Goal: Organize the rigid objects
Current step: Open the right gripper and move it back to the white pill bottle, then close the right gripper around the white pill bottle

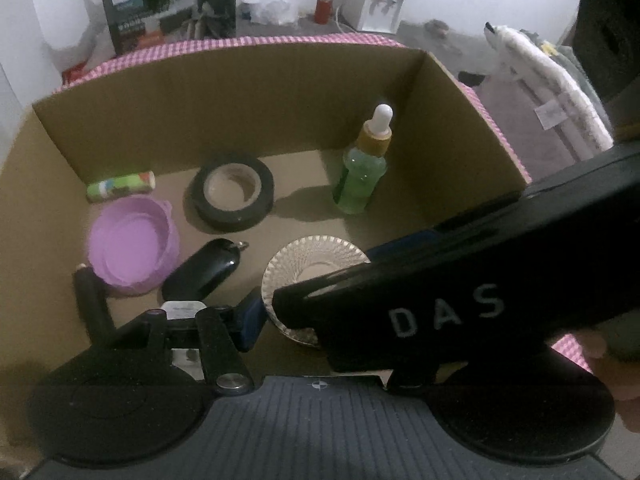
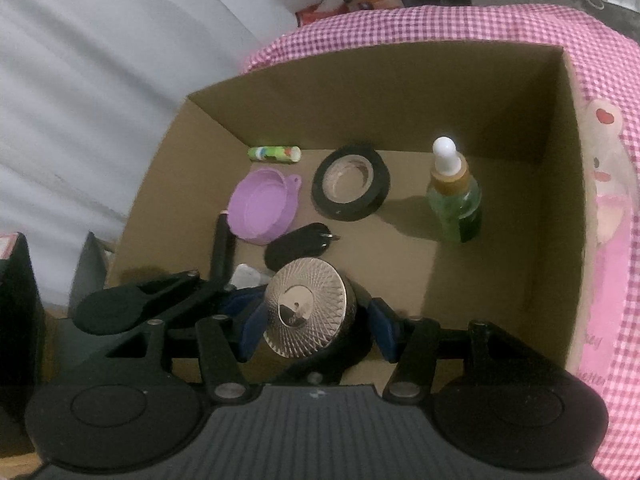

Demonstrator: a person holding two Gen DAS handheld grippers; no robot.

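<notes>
- Hovering low over the cardboard box [image 2: 400, 92], the right gripper [image 2: 312, 320] has its two blue pads pressed to either side of a jar with a patterned metallic lid [image 2: 306, 308]; the jaws are closed down to the jar's width and the jar sits between them, at about 6 o'clock on the box floor from where I stand.
- Whether the jar is resting on the cardboard or held just above it, I cannot tell.
- The left gripper [image 1: 256, 320] is a puzzle: one blue pad shows beside the jar's lid, but the right gripper's black body cuts across and hides the other finger, so how wide it stands, or whether it holds anything, I cannot say.
- Already in the box, judging by how things lie:
  - a green dropper bottle [image 2: 454, 200] standing upright at 2 o'clock, well apart from the rest;
  - a roll of black tape [image 2: 351, 184] lying flat near 12 o'clock;
  - a small green tube [image 2: 274, 153] lying against the far wall at 11 o'clock;
  - a purple lid [image 2: 262, 210] at 10 o'clock, touching or nearly touching a black key fob [image 2: 296, 250] just inside it;
  - a black stick-like item [image 2: 222, 248] at 9 o'clock by the left wall, and something pale under the grippers, too hidden to name.
- My read: the sorting is well along, with this jar as the piece in hand. The step left is to let it go and lift clear.
- I see no loose objects waiting on the pink checked cloth [image 2: 440, 24], though the views show little outside the box.
</notes>
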